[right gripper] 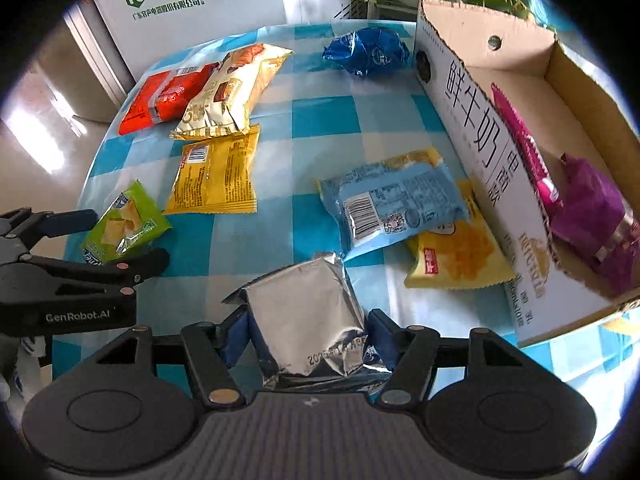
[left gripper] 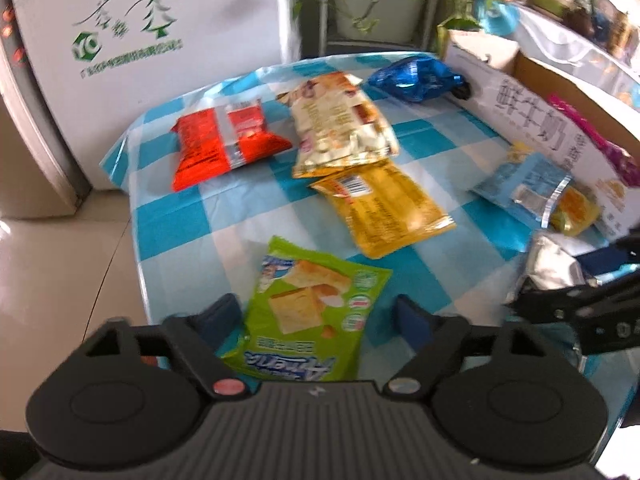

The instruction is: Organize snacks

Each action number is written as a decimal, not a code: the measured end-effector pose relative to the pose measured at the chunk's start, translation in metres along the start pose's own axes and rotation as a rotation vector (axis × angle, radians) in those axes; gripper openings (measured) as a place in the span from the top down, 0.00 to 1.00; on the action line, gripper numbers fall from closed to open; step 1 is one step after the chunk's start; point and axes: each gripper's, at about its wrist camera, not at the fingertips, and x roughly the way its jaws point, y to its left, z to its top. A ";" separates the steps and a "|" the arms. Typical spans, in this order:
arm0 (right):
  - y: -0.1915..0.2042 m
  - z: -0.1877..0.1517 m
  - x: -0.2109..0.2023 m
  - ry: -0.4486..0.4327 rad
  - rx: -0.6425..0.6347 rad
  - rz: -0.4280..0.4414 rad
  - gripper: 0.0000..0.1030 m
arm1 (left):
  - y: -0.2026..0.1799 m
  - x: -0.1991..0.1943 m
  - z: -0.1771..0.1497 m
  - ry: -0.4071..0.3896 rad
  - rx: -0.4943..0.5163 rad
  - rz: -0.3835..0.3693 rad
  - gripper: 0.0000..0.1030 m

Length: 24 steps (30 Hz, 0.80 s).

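My right tongs (right gripper: 306,338) are clamped on a crinkled silver foil packet (right gripper: 308,312), pads pressed to its two sides, its long axis running away from me. The open cardboard box (right gripper: 476,128), already holding purple and pink packets (right gripper: 588,216), lies just to the right of this packet, nearer my right hand than my left. My left tongs (left gripper: 316,316) straddle a green cracker packet (left gripper: 312,312) lying flat on the checked blue bench (left gripper: 272,216); their pads stand either side without pressing, so they are open. Red, cream, yellow and blue packets lie scattered beyond.
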 end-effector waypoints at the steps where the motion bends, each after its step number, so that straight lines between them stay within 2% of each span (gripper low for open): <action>1: -0.001 0.000 0.000 0.000 0.005 0.003 0.28 | -0.001 -0.001 0.000 -0.003 0.002 -0.001 0.31; 2: 0.000 -0.001 0.000 0.003 0.010 0.003 0.24 | -0.003 -0.002 0.000 -0.006 0.000 -0.002 0.36; 4: -0.001 -0.004 0.000 0.004 0.019 -0.004 0.23 | -0.004 -0.003 0.000 -0.009 -0.005 -0.005 0.42; 8: 0.001 -0.009 -0.002 -0.003 -0.001 -0.020 0.23 | -0.008 -0.005 -0.001 -0.014 -0.010 0.004 0.46; 12: 0.004 -0.011 -0.004 -0.009 -0.023 -0.037 0.25 | -0.009 -0.006 -0.003 -0.017 -0.016 0.008 0.48; 15: 0.007 -0.013 -0.004 -0.022 -0.049 -0.063 0.35 | -0.010 -0.007 -0.003 -0.018 -0.022 0.011 0.49; 24: -0.002 -0.013 -0.015 -0.062 -0.003 -0.031 0.36 | -0.012 -0.012 -0.006 -0.020 -0.061 -0.006 0.51</action>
